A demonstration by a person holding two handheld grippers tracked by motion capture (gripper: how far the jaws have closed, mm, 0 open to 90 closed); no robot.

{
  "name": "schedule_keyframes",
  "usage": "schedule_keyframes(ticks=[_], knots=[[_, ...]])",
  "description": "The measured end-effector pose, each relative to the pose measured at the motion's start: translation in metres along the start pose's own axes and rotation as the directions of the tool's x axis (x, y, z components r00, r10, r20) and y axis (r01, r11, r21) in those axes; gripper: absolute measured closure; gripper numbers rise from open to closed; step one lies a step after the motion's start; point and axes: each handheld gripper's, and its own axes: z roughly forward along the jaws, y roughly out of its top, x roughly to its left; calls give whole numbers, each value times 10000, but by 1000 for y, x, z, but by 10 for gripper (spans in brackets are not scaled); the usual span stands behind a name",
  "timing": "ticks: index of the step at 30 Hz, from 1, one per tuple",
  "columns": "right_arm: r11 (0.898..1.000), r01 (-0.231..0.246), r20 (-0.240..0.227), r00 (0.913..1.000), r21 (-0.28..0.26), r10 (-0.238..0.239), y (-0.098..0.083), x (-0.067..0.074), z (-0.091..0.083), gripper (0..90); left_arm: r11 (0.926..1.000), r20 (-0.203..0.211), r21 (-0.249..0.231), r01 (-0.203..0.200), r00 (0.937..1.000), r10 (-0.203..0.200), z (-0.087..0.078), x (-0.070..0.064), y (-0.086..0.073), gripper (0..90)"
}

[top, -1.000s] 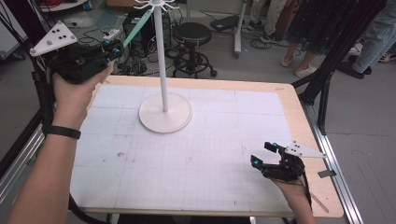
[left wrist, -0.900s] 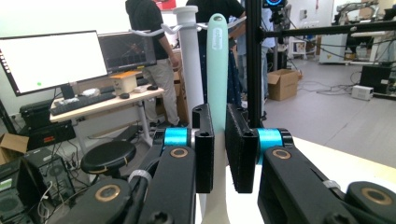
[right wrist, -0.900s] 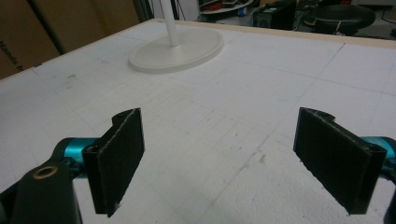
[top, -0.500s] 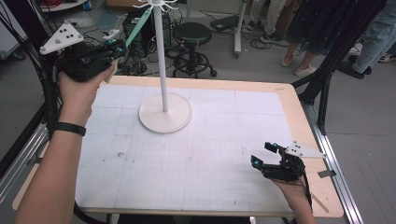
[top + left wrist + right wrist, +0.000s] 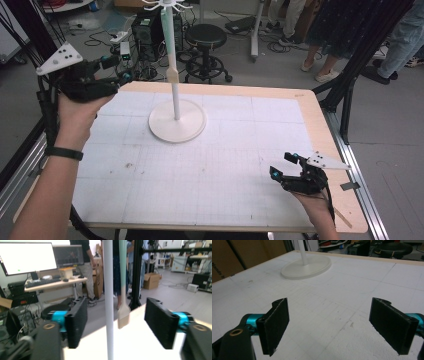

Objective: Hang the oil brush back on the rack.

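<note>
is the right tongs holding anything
No, the right tongs are wide open with only bare table showing between the jaws.

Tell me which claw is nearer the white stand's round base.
Left. The left claw is raised at the table's far left edge, just left of the round base. The right claw sits low near the front right corner, farther from it.

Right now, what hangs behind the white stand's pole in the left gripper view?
A spatula-like utensil with a teal handle and beige blade hangs just behind the white pole. Its top, and whatever hook holds it, runs out of that view.
</note>
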Motion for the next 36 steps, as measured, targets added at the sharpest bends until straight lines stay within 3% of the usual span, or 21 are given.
schedule_keyframes(ticks=[5,14,17,20,22,26,29,36], knots=[[9999,74,-29,10000,100,-74,-1,1,4,155,9989,111,418,-216,9997,212,-22,-9,-30,276],[9995,133,-6,9999,295,-133,-3,0,6,154,9974,575,625,371,9975,-407,-48,-19,-90,242],[9994,56,107,9999,345,-60,-4,-1,6,154,9944,558,951,460,9971,-515,-53,-22,-118,218],[9994,50,133,9999,351,-55,-4,-2,6,153,9915,506,1253,347,9979,-414,-55,-24,-131,214],[9993,33,135,9999,368,-38,-4,-2,7,153,9896,425,1320,573,9971,-634,-60,-23,-148,213],[9993,24,149,9999,366,-29,-4,-2,8,152,9868,294,1400,816,9958,-866,-64,-21,-165,212],[9994,-20,220,9998,337,13,-3,-4,10,152,9822,116,1714,769,9967,-800,-67,-19,-177,208],[9991,34,308,9995,427,-48,-4,-4,10,152,9784,232,1915,777,9962,-837,-68,-17,-187,208]])
